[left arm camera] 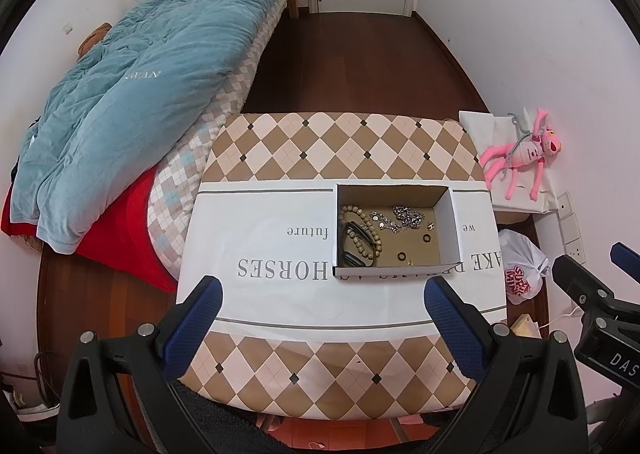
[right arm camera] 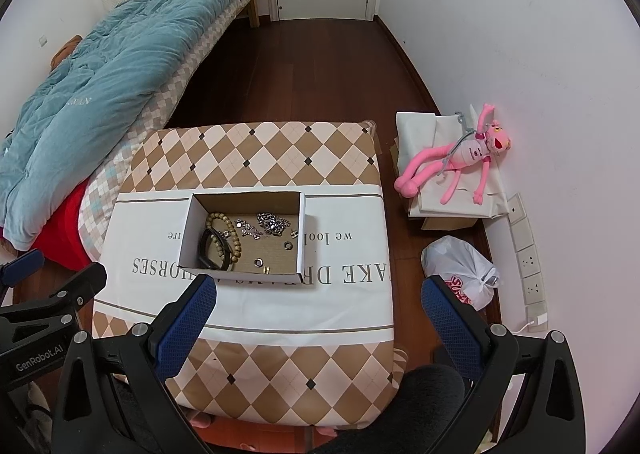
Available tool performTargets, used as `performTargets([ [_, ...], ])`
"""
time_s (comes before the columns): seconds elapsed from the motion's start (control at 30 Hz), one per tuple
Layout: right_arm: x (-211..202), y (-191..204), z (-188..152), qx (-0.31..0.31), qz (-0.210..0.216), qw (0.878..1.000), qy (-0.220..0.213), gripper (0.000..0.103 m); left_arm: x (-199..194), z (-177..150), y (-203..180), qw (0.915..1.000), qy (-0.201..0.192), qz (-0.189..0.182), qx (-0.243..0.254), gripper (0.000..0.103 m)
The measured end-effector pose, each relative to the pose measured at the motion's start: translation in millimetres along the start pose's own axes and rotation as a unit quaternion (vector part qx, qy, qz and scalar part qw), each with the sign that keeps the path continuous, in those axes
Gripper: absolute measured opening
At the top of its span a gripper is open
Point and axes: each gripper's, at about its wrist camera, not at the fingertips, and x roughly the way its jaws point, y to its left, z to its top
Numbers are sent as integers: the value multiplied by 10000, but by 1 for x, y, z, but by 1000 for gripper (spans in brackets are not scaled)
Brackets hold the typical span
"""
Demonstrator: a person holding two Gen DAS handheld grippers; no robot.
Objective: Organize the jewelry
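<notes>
Open-topped box (left arm camera: pixel 450 214), walls around jewelry; bare cloth (left arm camera: pixel 280 294) alongside.

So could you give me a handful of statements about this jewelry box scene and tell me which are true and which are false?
1. All the jewelry lies inside the cardboard box. True, as far as both views show.
2. The left gripper is clamped on the beaded bracelet. False: its jaws are wide open and empty, short of the box.
3. The silver chain lies toward the far side of the box. True.
4. The right gripper holds a ring. False: it is open and holds nothing.
5. The pink plush toy sits on the table. False: it lies on a separate stack by the wall.
</notes>
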Motion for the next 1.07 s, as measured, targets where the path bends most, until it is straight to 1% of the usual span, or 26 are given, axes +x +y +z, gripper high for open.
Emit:
performTargets([
  [0.33, -2, 0, 2, 12, -3, 10000, -7, 103, -7, 5, -3, 10000, -45, -2, -38, 103],
  [0.9, -4, -1, 4, 17, -19, 10000, -22, 103, -8, 3, -2, 10000, -67, 5, -40, 103],
  [1.07, -6, -1, 5, 14, -12, 10000, -20, 103, -14, 4, -4, 9999, -119, -66, -37, 103],
])
